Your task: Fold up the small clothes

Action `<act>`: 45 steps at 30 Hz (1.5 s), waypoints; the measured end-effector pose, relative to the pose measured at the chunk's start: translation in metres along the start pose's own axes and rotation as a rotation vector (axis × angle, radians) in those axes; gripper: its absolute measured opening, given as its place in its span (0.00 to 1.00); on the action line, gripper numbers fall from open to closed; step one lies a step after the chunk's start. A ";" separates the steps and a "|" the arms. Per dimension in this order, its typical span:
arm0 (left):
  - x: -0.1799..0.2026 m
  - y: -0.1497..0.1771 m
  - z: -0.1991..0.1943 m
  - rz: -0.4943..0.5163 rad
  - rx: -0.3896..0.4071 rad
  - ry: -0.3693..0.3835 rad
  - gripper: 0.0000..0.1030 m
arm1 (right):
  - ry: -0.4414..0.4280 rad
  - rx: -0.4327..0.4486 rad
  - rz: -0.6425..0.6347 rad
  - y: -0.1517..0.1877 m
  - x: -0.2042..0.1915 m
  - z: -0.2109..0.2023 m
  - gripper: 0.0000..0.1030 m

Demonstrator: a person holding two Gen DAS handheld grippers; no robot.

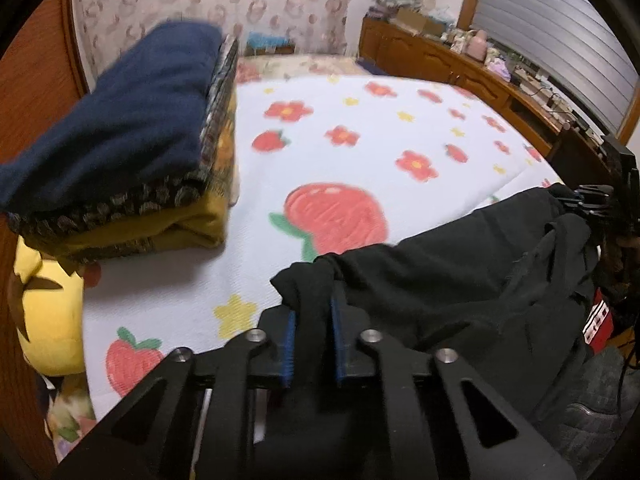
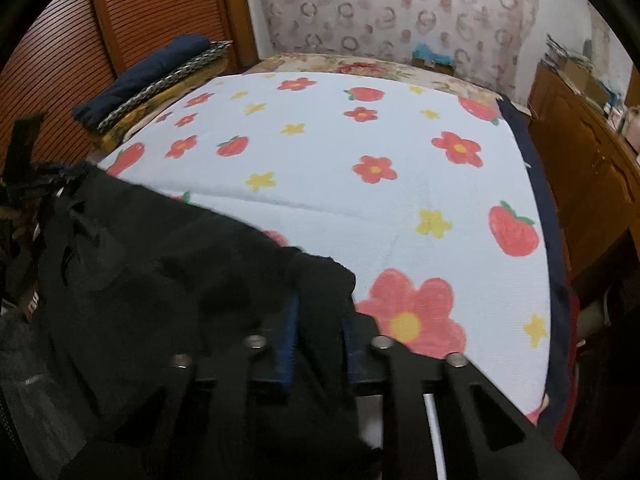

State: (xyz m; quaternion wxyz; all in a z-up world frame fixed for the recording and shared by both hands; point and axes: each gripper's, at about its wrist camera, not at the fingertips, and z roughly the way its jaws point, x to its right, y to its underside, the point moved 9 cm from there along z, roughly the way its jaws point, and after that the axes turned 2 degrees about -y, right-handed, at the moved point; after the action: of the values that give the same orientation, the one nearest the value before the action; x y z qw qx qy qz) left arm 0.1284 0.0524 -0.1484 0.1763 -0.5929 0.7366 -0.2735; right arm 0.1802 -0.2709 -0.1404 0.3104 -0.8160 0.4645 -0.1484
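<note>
Bed's strawberry blanket (image 1: 360,128) mostly bare | folded stack (image 1: 120,152) sits far-left | your left gripper (image 1: 312,316) and right gripper (image 2: 320,316) each clench the black garment (image 1: 440,280).

The left gripper (image 1: 312,320) has its jaws closed on one bunched corner of a black garment (image 1: 452,280), the cloth pinched between the blue pads (image 1: 291,344), and the garment stretches away to the right, where the right gripper (image 1: 588,204) clamps its other end. Beyond it lies the bed (image 1: 360,120), covered by a white sheet printed with strawberries, red flowers and yellow stars. At the left of the bed sits a stack of folded clothes (image 1: 132,160), navy on top with patterned and mustard pieces beneath, and a yellow plush toy (image 1: 48,312) lies just below the stack.
</note>
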 end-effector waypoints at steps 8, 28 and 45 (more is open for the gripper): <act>0.030 -0.043 -0.117 0.043 0.260 0.032 0.12 | 0.061 0.277 -0.013 -0.037 -0.016 -0.119 0.12; 0.025 -0.154 -0.384 0.150 0.784 -0.035 0.12 | 0.251 0.810 -0.201 -0.124 -0.092 -0.422 0.12; 0.008 -0.228 -0.236 0.081 0.661 -0.069 0.12 | 0.297 0.634 -0.148 -0.173 -0.032 -0.301 0.12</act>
State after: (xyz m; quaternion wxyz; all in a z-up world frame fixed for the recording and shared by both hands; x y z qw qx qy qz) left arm 0.1658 0.0568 0.1777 0.3949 -0.4827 0.6246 -0.4701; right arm 0.1193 -0.2898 0.2020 0.4657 -0.6799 0.3751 -0.4244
